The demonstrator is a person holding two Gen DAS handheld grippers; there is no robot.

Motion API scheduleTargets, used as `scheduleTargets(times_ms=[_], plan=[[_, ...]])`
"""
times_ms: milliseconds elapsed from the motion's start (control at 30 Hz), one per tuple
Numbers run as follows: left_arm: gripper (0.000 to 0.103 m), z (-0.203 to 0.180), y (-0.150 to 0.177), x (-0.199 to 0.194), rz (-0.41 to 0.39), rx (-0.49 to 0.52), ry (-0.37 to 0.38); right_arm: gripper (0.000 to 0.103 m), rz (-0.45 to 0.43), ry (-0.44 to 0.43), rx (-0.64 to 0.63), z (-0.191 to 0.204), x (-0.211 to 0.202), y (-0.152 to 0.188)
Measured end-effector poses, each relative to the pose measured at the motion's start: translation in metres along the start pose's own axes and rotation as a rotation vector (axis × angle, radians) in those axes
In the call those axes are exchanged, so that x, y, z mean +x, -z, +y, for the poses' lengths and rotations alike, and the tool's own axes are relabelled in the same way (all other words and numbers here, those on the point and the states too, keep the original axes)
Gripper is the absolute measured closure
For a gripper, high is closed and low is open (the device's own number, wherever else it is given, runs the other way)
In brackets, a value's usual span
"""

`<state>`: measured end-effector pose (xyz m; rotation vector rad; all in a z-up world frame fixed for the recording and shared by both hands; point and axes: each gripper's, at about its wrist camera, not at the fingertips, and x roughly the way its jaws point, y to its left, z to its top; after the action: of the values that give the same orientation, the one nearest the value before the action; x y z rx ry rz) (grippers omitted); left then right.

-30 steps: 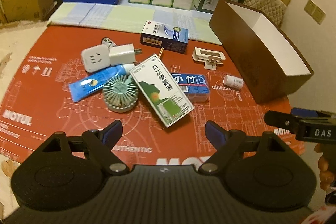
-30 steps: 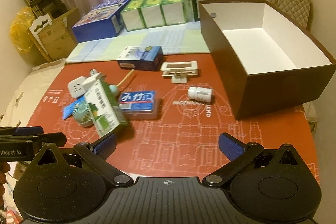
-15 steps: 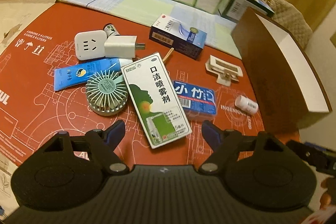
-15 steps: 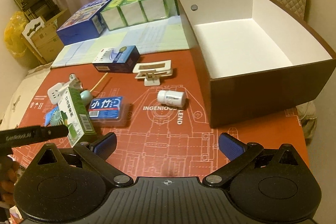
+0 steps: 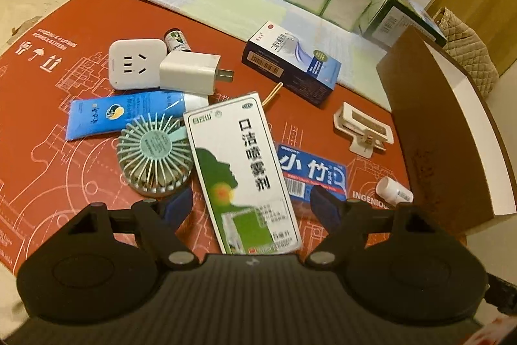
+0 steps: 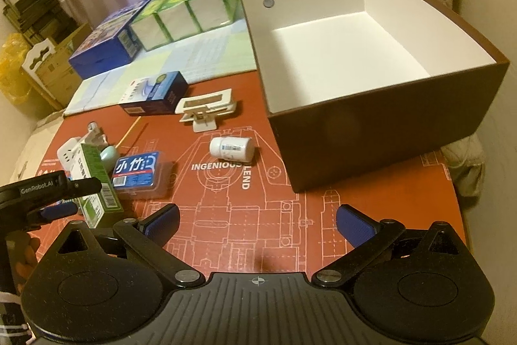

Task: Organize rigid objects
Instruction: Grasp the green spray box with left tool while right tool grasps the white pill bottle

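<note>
The brown box [image 6: 381, 125] was empty; every item apparently lay outside it. The left hand-held gripper [image 5: 250, 204], wide open, straddled the spray carton [image 5: 240, 170] ungripped; the right hand-held gripper [image 6: 257, 220] gaped, holding nothing.

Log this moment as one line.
left hand-held gripper: open, astride spray box | right hand-held gripper: open, empty | brown box: empty

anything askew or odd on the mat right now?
Nothing spilled or damaged. The clutter is a loose heap: the white-and-green spray box lies tilted, propped over the mint fan and the blue floss case. A small white bottle lies on its side near the brown box, which holds nothing.
</note>
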<state>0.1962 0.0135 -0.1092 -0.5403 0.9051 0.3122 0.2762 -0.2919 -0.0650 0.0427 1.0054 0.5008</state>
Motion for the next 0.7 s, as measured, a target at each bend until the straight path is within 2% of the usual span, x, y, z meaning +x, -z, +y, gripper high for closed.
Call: scheduleTargets(times_ms=[100,133,167,233,333,567,700], plan=[[0.032,0.002,-0.007,0.008,0.024,0.031,0.018,0.002,-0.006,0.028,0.034,0.003,0.000,0.003],[0.041,0.003,-0.009,0.011,0.035,0.041,0.025,0.002,-0.009,0.038,0.043,0.004,0.001,0.003],[0.043,0.005,-0.012,0.013,0.048,0.052,0.025,0.002,-0.015,0.054,0.058,0.006,-0.001,0.004],[0.044,0.008,-0.016,0.015,0.071,0.077,0.039,0.002,-0.033,0.069,0.092,0.009,-0.003,0.004],[0.050,0.012,-0.023,0.015,0.102,0.123,0.055,0.002,-0.041,0.087,0.128,0.018,-0.001,0.003],[0.053,0.008,-0.038,0.005,0.114,0.295,0.075,0.003,-0.057,0.093,0.146,0.049,0.012,0.000],[0.053,0.006,-0.053,-0.004,0.103,0.354,0.088,0.010,-0.069,0.087,0.153,0.062,0.022,-0.004]])
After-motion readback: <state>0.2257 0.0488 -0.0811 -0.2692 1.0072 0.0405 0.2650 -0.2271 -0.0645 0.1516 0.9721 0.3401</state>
